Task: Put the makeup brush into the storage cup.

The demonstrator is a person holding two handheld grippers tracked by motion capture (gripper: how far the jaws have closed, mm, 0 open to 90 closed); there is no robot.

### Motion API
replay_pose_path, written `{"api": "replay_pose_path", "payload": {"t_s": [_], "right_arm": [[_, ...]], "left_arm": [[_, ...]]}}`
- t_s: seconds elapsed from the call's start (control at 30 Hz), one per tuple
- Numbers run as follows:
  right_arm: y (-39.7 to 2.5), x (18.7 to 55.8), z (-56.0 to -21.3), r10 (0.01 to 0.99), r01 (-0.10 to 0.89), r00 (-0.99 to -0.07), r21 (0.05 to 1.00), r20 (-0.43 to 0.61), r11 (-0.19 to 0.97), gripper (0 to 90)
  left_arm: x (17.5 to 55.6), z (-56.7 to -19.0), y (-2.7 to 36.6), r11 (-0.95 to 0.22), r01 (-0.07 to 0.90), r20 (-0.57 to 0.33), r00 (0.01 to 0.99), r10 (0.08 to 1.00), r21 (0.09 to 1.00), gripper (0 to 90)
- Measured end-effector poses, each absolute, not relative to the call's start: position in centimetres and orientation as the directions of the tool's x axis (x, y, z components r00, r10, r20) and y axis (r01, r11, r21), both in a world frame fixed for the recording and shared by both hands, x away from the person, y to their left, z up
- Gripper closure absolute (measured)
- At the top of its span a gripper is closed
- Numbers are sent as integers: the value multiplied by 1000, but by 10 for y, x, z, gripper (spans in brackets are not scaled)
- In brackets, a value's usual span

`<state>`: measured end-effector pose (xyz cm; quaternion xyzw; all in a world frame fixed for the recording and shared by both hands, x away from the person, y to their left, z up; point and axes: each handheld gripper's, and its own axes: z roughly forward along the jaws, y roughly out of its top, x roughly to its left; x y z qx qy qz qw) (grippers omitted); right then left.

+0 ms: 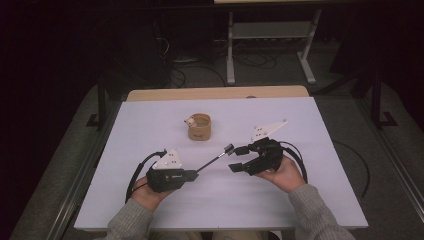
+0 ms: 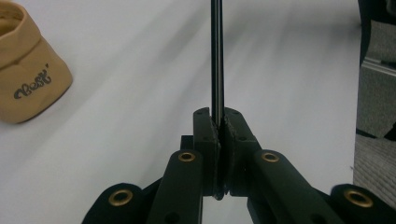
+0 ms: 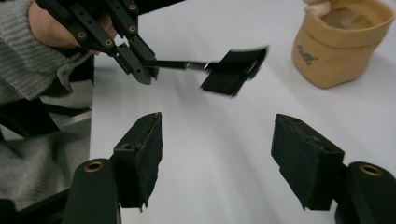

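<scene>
My left gripper pinches brush by thin handle, bristle head aimed at 1 o'clock, lifted off table. Right gripper jaws spread wide, probably ready for handover. Tan pouch waits at 12.

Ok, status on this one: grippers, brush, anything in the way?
Left gripper shut on brush handle. Right gripper open, holding nothing, jaws toward the brush head. Tan pouch stands apart, beyond; nothing between.
</scene>
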<state>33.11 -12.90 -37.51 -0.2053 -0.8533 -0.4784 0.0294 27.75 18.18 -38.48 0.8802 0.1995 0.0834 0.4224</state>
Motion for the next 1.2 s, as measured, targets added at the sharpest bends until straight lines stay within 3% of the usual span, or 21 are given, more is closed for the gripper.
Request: {"api": "replay_pose_path", "payload": {"t_s": [0.2, 0.43, 0.6, 0.73, 0.8, 0.87, 0.93, 1.2], "right_arm": [[-115, 334, -391, 255, 475, -878, 802, 405, 362, 428], [-99, 336, -397, 164, 492, -870, 829, 465, 265, 592], [-99, 338, -403, 114, 521, -853, 832, 509, 191, 809], [-100, 339, -406, 74, 549, -835, 816, 545, 180, 843], [-99, 338, -403, 73, 532, -845, 824, 529, 195, 845], [-98, 336, -399, 88, 512, -858, 829, 505, 224, 846], [-98, 335, -393, 119, 481, -876, 833, 467, 274, 846], [-78, 324, -369, 170, 335, -942, 774, 290, 537, 846]], "left_arm": [[279, -383, 177, -551, 281, -25, 904, 426, 786, 852], [279, -383, 172, -550, 269, -17, 908, 419, 790, 852], [278, -383, 172, -557, 257, -12, 914, 405, 790, 852], [278, -386, 169, -572, 254, -14, 921, 389, 780, 849], [279, -387, 168, -583, 256, -19, 924, 381, 771, 839], [279, -388, 167, -594, 254, -11, 925, 381, 763, 716], [279, -388, 166, -599, 246, -9, 929, 369, 763, 692], [277, -388, 158, -621, 235, -28, 946, 323, 747, 746]]}}
